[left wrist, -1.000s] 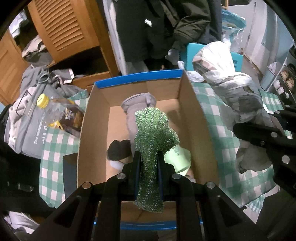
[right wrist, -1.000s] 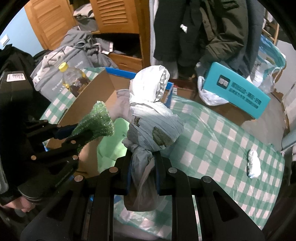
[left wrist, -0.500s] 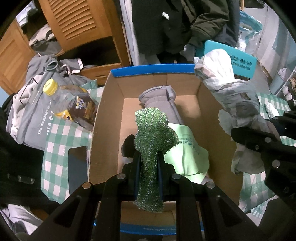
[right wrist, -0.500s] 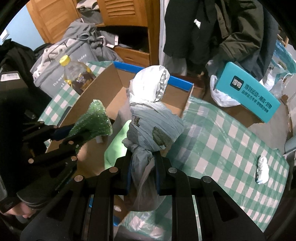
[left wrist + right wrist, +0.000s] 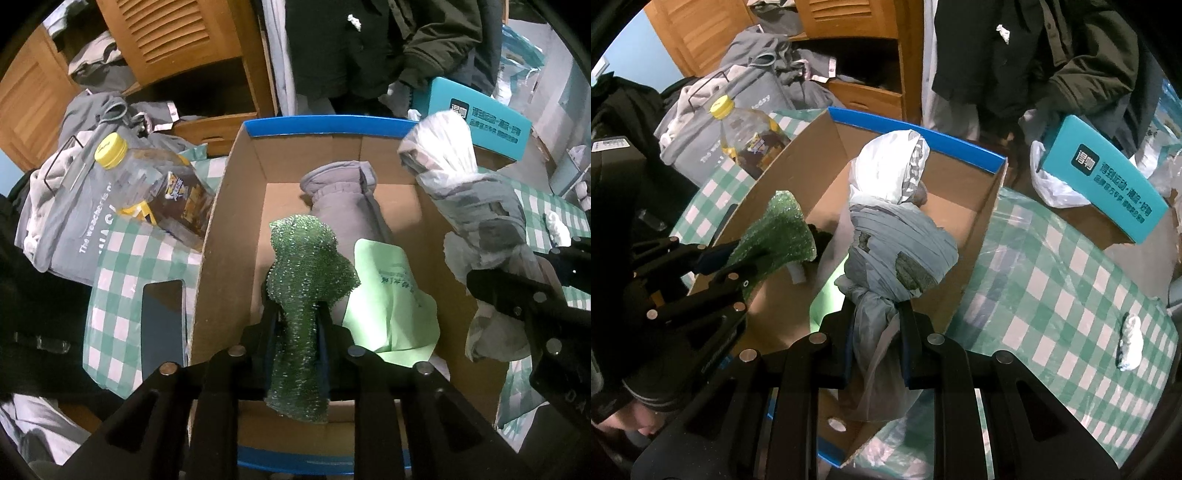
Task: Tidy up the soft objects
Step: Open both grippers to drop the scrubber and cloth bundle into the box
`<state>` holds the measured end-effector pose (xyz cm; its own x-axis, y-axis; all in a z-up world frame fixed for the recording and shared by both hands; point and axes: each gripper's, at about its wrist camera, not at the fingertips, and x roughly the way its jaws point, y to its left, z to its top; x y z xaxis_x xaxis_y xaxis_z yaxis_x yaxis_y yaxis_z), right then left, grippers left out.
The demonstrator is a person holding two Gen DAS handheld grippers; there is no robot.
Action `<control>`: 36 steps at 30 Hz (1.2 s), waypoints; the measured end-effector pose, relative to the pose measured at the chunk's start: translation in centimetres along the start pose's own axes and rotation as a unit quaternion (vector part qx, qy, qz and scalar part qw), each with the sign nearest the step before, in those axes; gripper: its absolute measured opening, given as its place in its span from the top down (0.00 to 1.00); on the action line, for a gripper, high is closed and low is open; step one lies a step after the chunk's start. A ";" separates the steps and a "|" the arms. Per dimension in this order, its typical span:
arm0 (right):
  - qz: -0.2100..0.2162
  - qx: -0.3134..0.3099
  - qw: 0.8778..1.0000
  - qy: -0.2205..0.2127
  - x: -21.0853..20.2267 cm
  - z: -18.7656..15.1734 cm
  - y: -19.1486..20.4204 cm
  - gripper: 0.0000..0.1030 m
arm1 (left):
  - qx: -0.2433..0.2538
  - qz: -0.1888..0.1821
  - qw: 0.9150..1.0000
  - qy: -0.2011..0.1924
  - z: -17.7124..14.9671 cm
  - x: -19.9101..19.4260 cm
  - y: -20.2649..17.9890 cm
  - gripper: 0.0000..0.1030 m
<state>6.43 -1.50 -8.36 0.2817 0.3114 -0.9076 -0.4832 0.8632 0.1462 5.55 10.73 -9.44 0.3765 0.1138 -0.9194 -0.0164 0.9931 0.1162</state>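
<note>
Glittery green scouring cloth point(image 5: 306, 266) between opening left gripper point(image 5: 297, 314) jaws, centre frame, above open cardboard box point(image 5: 236, 206). Right wrist only: right gripper point(image 5: 875, 314) clamping knotted grey plastic-bag bundle point(image 5: 897, 251); white wad point(image 5: 1130, 341) lower right.

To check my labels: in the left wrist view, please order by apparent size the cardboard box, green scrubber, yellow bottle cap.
1. cardboard box
2. green scrubber, enlarged by nearness to the camera
3. yellow bottle cap

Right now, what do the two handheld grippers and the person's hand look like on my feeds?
Both grippers, left gripper and right gripper, are matte black angular frames with round silver bolt heads and blue pads on the inner faces of the fingers. The hand behind the left one shows a dark cuff with a lighter stripe. No cables are visible.
</note>
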 end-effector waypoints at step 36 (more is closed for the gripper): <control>-0.022 0.038 0.998 -0.049 -5.3 -3.0 -3.4 0.38 | 0.034 -0.003 0.998 -0.051 0.1 -4.1 -3.5 0.34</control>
<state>4.13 -7.30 -5.23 0.3823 0.3063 -0.8718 -0.4045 0.9037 0.1401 4.11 6.77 -6.06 0.4688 0.1009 -0.8775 0.0473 0.9892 0.1391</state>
